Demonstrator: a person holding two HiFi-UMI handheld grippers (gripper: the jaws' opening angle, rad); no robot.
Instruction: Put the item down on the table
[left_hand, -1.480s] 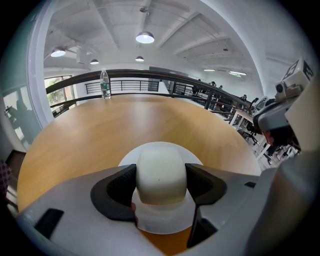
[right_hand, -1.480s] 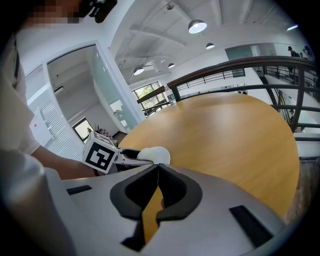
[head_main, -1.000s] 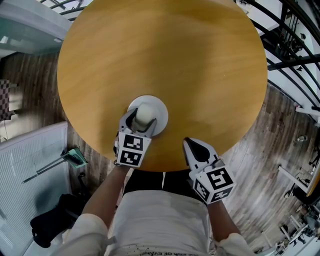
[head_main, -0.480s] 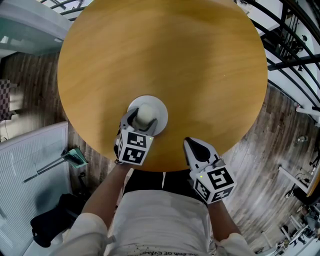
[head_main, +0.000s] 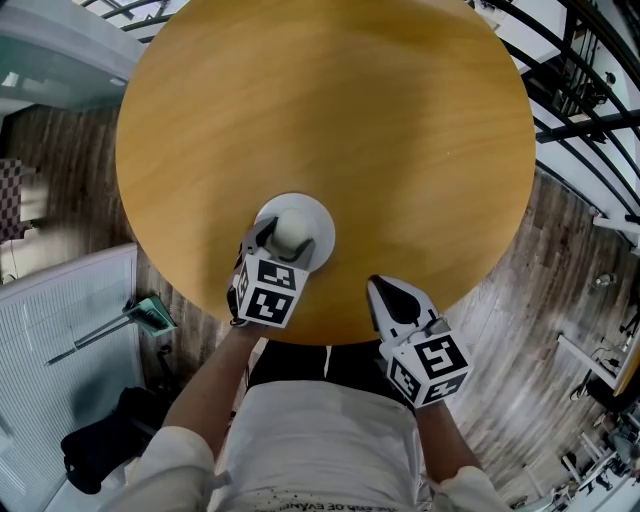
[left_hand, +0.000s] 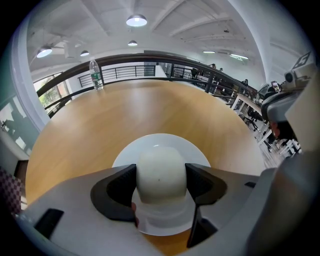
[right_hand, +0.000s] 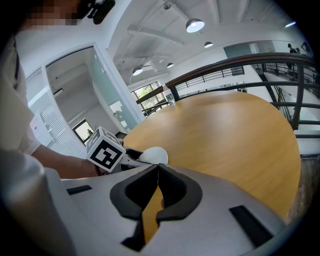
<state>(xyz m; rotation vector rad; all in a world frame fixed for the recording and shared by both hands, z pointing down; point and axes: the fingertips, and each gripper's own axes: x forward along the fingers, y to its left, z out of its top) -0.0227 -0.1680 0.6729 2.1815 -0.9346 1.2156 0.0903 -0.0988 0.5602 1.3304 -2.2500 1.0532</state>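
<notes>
A white domed item (head_main: 290, 228) stands on a white plate (head_main: 320, 213) near the front edge of the round wooden table (head_main: 330, 110). My left gripper (head_main: 286, 240) is shut on the dome, one dark pad pressed against each side. The left gripper view shows the dome (left_hand: 161, 172) between the pads, with the plate (left_hand: 150, 145) under it. My right gripper (head_main: 385, 290) hovers at the table's front edge to the right, shut and holding nothing. In the right gripper view its jaws (right_hand: 159, 170) meet, and the dome (right_hand: 154, 155) shows beyond them.
A water bottle (left_hand: 93, 75) stands at the table's far rim. Black railings (head_main: 580, 90) run along the right. A white slatted panel (head_main: 50, 340) and a green object (head_main: 150, 315) lie on the floor at left. The person's white shirt (head_main: 320, 440) fills the bottom.
The left gripper's marker cube has shifted slightly forward and right. The dome, the plate and the right gripper have not moved.
</notes>
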